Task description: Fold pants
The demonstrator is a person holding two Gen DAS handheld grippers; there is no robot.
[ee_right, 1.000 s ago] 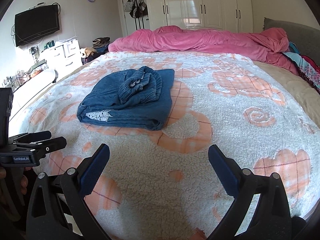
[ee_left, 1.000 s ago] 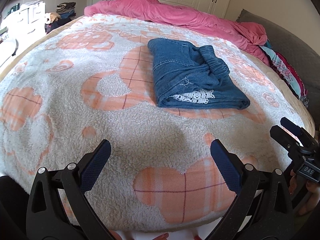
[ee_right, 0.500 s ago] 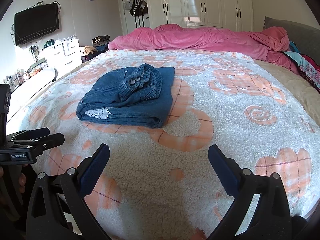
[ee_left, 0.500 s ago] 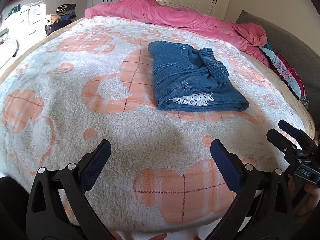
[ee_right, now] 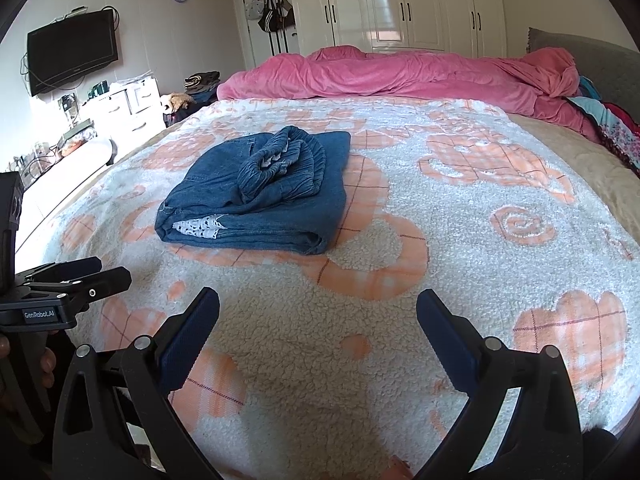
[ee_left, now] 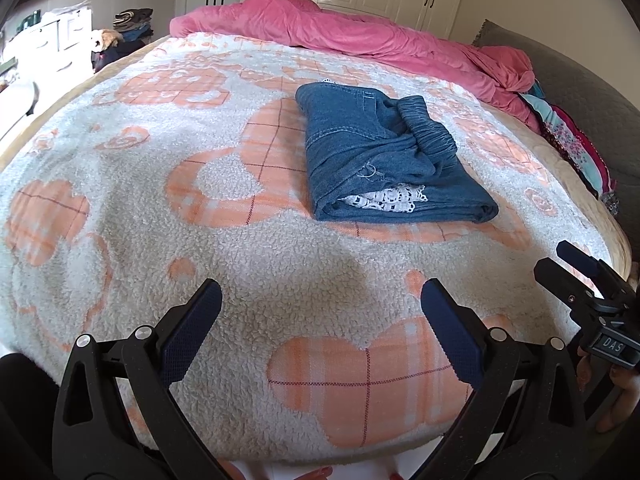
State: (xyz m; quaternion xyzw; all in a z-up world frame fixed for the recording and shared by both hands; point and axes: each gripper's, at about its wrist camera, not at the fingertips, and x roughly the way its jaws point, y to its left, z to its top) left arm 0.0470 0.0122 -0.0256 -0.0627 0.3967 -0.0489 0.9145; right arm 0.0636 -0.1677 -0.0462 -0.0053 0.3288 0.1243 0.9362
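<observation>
I'm looking over the fleece blanket [ee_left: 120, 220] with the folded denim pants [ee_left: 384, 160] lying mid-bed, well apart from both tools. My left gripper [ee_left: 320, 320] and right gripper [ee_right: 318, 320] are hovering with jaws spread, gripping nothing.

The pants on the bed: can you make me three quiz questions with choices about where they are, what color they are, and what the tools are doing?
1. Where do the pants lie?
A. on the heart blanket
B. on the pink quilt
C. on the floor

2. What color are the pants?
A. red
B. blue
C. green

3. How are the left tool and right tool?
A. both gripping the pants
B. one gripping the blanket
C. both open and holding nothing

Answers:
1 A, the folded bundle sits on the white and orange blanket, apart from the quilt.
2 B, it is blue denim with white lace peeking out.
3 C, each tool's fingers stand wide apart with only blanket between them.
</observation>
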